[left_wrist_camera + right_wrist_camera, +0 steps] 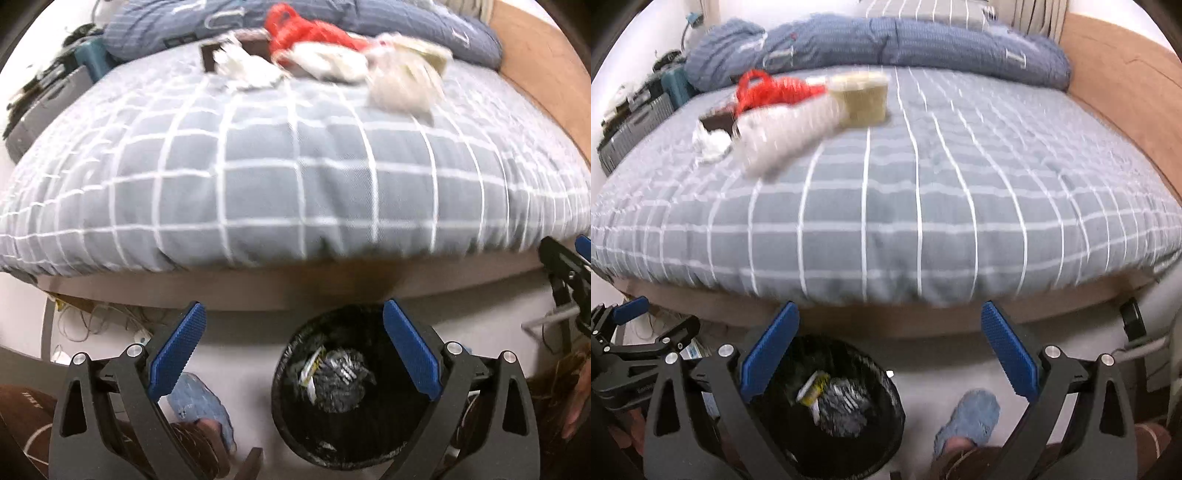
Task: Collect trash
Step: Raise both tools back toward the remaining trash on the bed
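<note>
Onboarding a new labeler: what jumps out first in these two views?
The red plastic bag in a heap of pale wrappers at the far side of the grey checked bed, by the blue bolster. Then the black bin on the floor at the bed's near edge, already holding trash. Both sets of tongs, left and right, are open and empty, the bin showing between them.

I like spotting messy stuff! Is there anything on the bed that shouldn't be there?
Yes. A heap of rubbish lies at the far end of the checked bed cover: a red plastic bag, crumpled white wrappers and a tan tub. It belongs in the black bin on the floor, which already holds some trash.
</note>
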Demonstrator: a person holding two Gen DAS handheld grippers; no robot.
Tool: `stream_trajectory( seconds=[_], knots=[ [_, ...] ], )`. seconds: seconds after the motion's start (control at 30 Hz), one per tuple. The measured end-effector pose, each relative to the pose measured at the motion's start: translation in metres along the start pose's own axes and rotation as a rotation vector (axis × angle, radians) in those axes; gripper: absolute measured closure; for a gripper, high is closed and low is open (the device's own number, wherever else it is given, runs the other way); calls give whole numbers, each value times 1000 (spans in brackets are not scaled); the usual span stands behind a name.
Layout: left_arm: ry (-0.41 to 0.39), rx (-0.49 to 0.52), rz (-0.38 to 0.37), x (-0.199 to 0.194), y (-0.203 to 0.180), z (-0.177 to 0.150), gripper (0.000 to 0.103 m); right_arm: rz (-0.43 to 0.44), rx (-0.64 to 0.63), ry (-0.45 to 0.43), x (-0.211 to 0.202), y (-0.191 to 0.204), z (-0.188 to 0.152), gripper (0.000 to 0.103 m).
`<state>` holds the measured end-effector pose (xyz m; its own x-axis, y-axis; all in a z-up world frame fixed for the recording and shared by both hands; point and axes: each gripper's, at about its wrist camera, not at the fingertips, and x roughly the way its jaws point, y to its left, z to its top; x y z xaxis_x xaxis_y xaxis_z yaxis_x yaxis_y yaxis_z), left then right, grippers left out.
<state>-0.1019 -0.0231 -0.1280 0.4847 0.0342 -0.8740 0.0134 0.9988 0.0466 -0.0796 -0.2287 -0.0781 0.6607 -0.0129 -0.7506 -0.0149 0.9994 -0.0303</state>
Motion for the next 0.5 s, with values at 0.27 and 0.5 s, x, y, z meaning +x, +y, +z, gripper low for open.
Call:
stream_trajectory(
  seconds=[0.27,0.5],
  knots=[
    [-101,-27,-2,-28,14,31,8,7,-22,-103,-19,6,31,8],
    [-158,-61,-18,-41,23,58,8,22,-26,-158,-27,13,51,8]
  ],
)
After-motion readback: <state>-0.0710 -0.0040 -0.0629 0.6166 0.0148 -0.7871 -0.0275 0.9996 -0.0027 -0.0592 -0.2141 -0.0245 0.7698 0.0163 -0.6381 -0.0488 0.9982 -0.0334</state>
